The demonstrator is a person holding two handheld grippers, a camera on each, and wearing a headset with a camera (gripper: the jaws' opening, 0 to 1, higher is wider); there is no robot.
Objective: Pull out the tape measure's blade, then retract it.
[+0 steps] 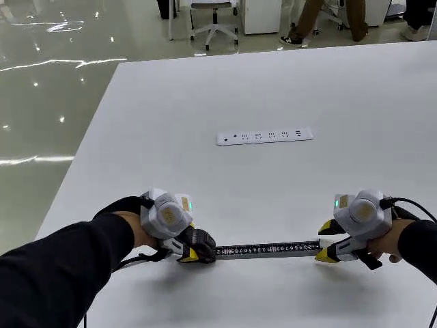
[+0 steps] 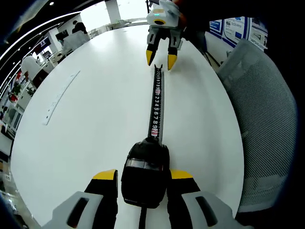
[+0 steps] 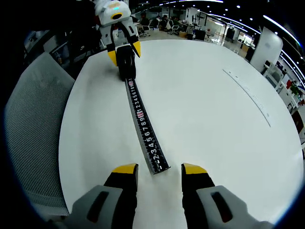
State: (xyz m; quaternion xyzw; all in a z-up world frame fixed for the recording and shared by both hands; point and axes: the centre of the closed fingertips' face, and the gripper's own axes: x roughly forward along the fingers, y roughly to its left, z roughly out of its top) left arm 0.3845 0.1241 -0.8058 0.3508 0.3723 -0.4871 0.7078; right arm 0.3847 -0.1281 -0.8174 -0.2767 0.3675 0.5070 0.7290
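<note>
Judged by looks: a compact, hard case point(image 1: 199, 244), light enough for one gripper, and a thin, springy blade point(image 3: 143, 126), stiff along its length yet prone to kinking if bent and to whipping back once freed. Best held by the case's flat sides, and by the very tip of the blade rather than mid-strip, slick painted metal being apt to slide. Lies at 6 o'clock on the table point(image 1: 273, 89) in the head view, case toward 7, blade drawn out flat along the top toward 5, well apart from the power strip point(image 1: 265, 136) toward 12. Pinched at the case by the left gripper point(image 2: 143, 175), one jaw on each side, forearm low and coming in from 8 o'clock. Spread wide at the right gripper point(image 3: 159, 168), jaws flanking the blade's tip and apparently clear of it in the right gripper view; held low from 4 o'clock, aimed back along the blade toward the case.
</note>
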